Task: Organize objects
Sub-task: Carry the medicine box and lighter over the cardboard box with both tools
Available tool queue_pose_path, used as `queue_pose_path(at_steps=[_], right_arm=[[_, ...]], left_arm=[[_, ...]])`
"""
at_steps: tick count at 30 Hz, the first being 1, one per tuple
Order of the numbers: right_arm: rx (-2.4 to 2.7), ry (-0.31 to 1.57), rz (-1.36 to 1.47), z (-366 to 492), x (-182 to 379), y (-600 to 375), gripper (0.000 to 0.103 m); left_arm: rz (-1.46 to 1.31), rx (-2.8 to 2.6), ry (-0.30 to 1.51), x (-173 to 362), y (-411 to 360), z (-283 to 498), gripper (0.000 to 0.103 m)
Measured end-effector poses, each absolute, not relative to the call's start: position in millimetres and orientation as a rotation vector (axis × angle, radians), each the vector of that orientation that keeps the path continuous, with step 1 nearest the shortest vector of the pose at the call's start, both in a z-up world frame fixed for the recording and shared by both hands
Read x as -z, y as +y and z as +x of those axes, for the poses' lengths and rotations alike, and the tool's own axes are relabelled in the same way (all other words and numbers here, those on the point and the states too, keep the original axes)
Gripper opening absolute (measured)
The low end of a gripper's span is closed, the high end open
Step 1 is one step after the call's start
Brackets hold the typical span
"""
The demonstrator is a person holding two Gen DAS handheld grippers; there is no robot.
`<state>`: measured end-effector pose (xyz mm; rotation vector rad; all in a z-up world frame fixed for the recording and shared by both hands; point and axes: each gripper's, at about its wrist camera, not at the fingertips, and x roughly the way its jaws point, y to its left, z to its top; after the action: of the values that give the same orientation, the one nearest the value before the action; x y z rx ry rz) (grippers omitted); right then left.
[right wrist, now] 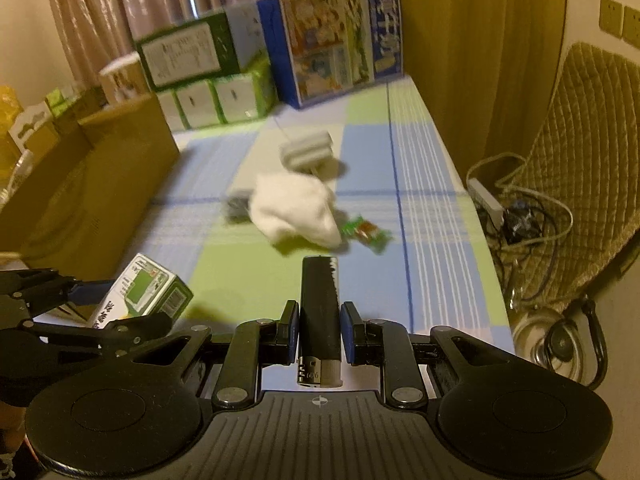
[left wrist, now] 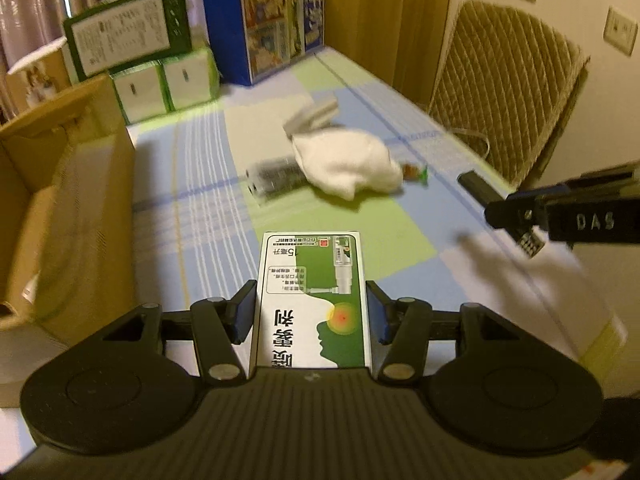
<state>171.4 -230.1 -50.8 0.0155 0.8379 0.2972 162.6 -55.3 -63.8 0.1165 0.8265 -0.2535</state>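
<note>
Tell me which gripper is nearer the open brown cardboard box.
Left. The left gripper is right beside the open brown cardboard box; the right gripper is farther out on its far side.

Ahead of me mid-frame the white cloth (right wrist: pixel 298 210) blocks the checked tabletop (right wrist: pixel 432 240), cardboard box (right wrist: pixel 104 184) walling the left.

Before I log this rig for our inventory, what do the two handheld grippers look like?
Both are matte black plastic. The left gripper and right gripper each have a ribbed body, two round side discs, linkage arms with silver pivot screws, and blue pads on the fingers. Raised letters "DAS" mark the right gripper's side.
</note>
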Motion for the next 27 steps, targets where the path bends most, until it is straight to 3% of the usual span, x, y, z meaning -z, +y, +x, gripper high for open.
queue_pose_path(at_steps=[16,27], right_arm=[[-0.452,0.678,0.020,131.7,-31.1,-139.1,0.019],[-0.560,0.666,-0.015,125.3,-43.8,-62.0,0.019]], left_arm=[[0.092,0.197,0.672,-37.6,7.9,120.6,0.050],[0.104,0.092,0.637,-65.9,83.7,100.3,0.051]])
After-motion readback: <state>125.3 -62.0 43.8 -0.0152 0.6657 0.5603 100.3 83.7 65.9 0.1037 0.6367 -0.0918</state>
